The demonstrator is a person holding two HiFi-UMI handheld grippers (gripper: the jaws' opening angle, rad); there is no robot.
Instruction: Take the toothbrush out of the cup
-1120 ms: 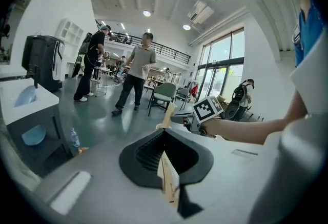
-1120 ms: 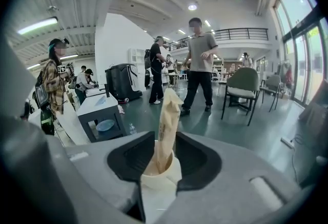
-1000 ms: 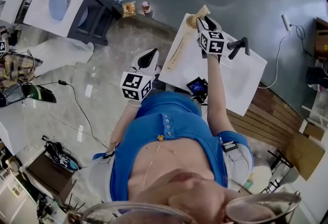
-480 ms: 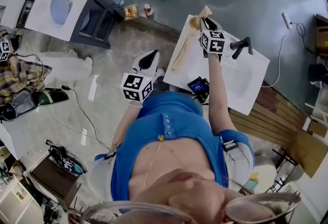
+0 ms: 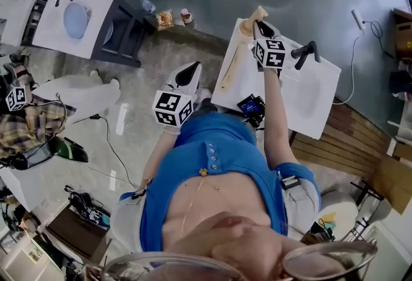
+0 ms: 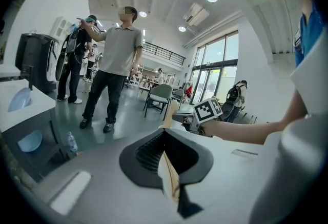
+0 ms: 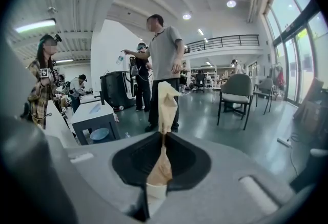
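Now, my left gripper [image 6: 165, 135]: pinched together with nothing in it. I keep it back near my body, off the counter, so it is not in the way.
My right gripper [image 7: 164, 138]: reached out over the white sink counter [image 5: 302, 103]. Its jaws have just been closing and now squeeze the pale tan wooden toothbrush [image 7: 165, 99] low down, ready to pull up.
Toothbrush: stands straight, its top poking above my jaws. I think it is not out yet.
Small tan cup [image 5: 243, 27]: at the counter's far corner, keeping the toothbrush upright.
Far off: people standing, well apart from me.
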